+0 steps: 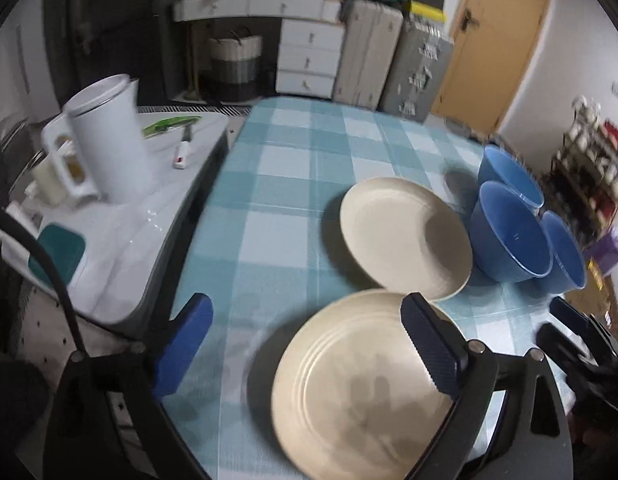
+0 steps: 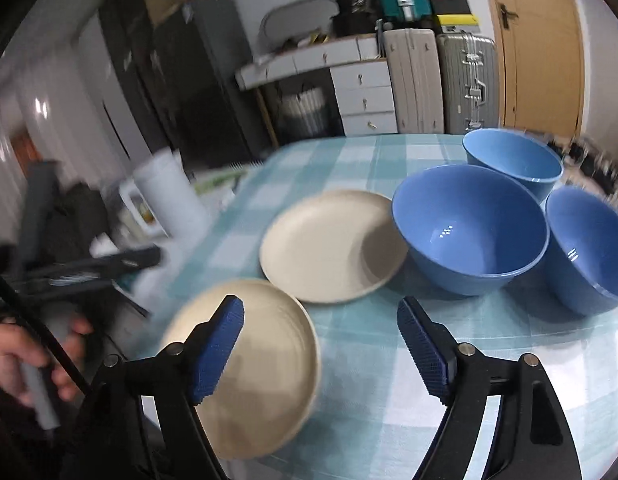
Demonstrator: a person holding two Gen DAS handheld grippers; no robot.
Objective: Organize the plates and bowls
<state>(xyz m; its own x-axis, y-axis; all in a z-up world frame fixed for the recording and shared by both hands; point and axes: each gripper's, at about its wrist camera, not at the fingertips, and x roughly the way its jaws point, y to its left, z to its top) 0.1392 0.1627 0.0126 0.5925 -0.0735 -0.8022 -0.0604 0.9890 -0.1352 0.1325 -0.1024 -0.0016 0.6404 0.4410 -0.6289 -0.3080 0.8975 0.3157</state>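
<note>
Two cream plates lie on the blue checked tablecloth (image 1: 281, 184). The near plate (image 1: 349, 392) (image 2: 265, 364) sits at the table's front edge; the far plate (image 1: 401, 236) (image 2: 329, 244) lies just behind it. Three blue bowls stand to the right: a middle bowl (image 1: 509, 236) (image 2: 469, 228), a far bowl (image 1: 509, 172) (image 2: 513, 160) and a right bowl (image 1: 565, 256) (image 2: 589, 248). My left gripper (image 1: 305, 344) is open and empty over the near plate's left part. My right gripper (image 2: 321, 352) is open and empty above the near plate's right edge; it also shows in the left wrist view (image 1: 577, 332).
A white pitcher (image 1: 105, 140) (image 2: 169, 196) stands on a white side counter (image 1: 149, 216) left of the table, with a small white-handled tool (image 1: 183, 148) and a teal pad (image 1: 57, 252). Drawers (image 1: 309, 56), suitcases (image 1: 393, 56) and a door (image 1: 501, 40) lie behind.
</note>
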